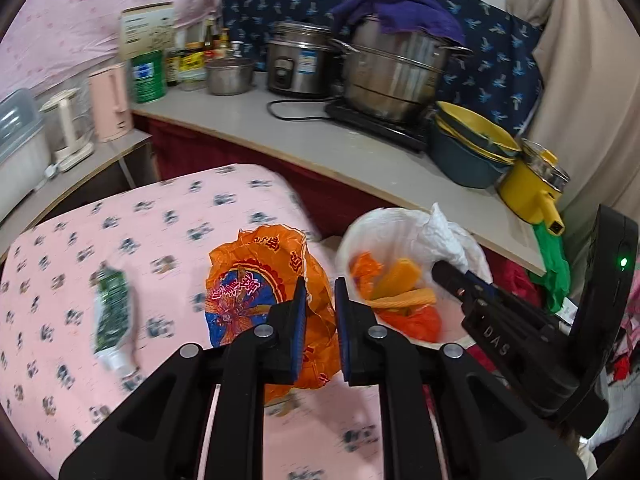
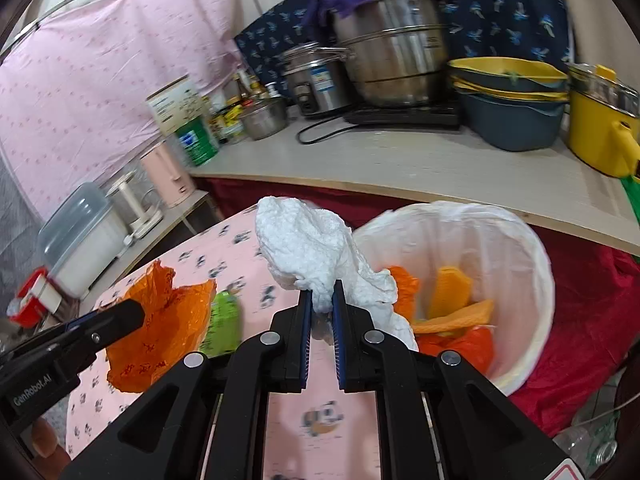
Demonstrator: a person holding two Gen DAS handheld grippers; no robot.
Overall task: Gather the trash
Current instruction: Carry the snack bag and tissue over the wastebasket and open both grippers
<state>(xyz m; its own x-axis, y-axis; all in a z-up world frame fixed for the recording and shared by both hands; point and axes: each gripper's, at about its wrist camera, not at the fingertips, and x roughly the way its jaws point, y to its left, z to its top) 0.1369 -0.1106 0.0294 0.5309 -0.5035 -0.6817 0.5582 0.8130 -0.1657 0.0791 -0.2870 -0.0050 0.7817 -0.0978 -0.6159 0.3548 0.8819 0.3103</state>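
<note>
1. Two wrist views show this moment. In the left wrist view, the left gripper (image 1: pixel 321 294) is clenched on a crumpled orange wrapper (image 1: pixel 256 280), which bulges up and to the left of its fingertips above the pink patterned tablecloth (image 1: pixel 168 216).
2. Left of that claw, a green packet (image 1: pixel 112 312) lies flat on the cloth, well apart from the wrapper.
3. Just right of the claw stands the white-lined trash bin (image 1: pixel 360 236), with orange scraps already inside.
4. Beyond the bin's far rim the right gripper (image 1: pixel 448 272) reaches in from the right, pinching a white tissue wad (image 1: pixel 444 236) over the bin.
5. In the right wrist view, the right gripper (image 2: pixel 321 300) is closed tight on the white tissue wad (image 2: pixel 308 240), which billows above and to either side of its fingertips.
6. Right of this claw sits the trash bin (image 2: pixel 532 264), close beside it, holding orange and yellow scraps.
7. Left of the claw, the left gripper (image 2: pixel 136 312) carries the orange wrapper (image 2: pixel 160 332); the green packet (image 2: pixel 224 324) lies between the two claws on the tablecloth (image 2: pixel 240 248).
</note>
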